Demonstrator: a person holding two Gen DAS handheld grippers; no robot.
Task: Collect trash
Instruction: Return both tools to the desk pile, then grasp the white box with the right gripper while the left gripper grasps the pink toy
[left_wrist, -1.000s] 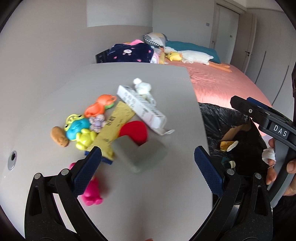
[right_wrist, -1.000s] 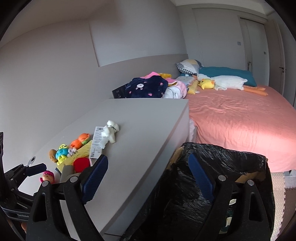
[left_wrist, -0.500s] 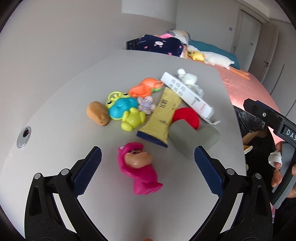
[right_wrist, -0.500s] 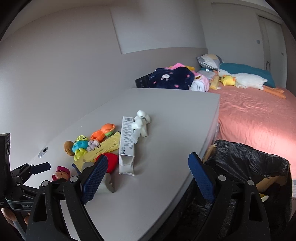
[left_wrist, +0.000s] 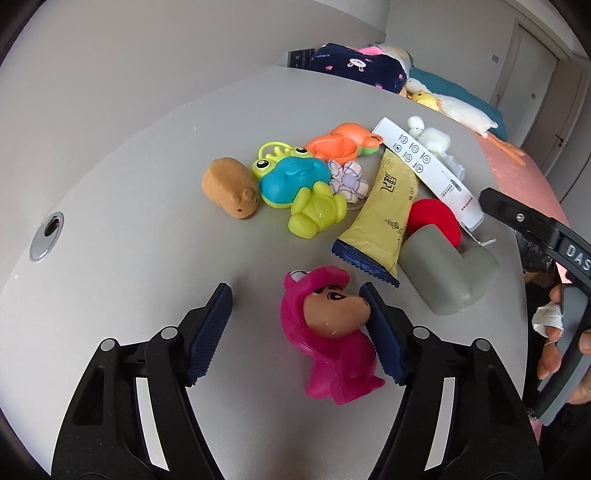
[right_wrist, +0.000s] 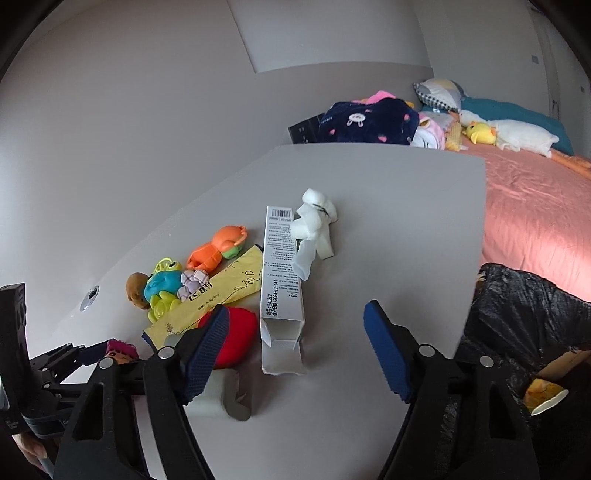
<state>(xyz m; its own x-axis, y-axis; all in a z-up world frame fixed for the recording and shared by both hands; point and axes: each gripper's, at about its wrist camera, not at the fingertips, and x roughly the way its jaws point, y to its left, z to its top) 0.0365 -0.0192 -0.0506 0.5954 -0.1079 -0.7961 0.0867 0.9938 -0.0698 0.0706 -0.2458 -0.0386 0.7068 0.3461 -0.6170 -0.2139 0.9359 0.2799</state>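
Left wrist view shows the left claw (left_wrist: 295, 325) angled down at the grey worktop (left_wrist: 147, 240), its jaws closing around a pink toy figure (left_wrist: 328, 332) whose head touches the right pad while the left pad stands clear. Right wrist view has the right claw (right_wrist: 295, 332) lower-angled over the same worktop, jaws closing with only an empty white carton (right_wrist: 280, 288) lying between them, not gripped. Beside the worktop stand a pink bed (right_wrist: 535, 206) and a black trash bag (right_wrist: 524, 325); a yellow tube (left_wrist: 384, 206), a grey foam piece (left_wrist: 450, 273) and coloured toys crowd near the figure.
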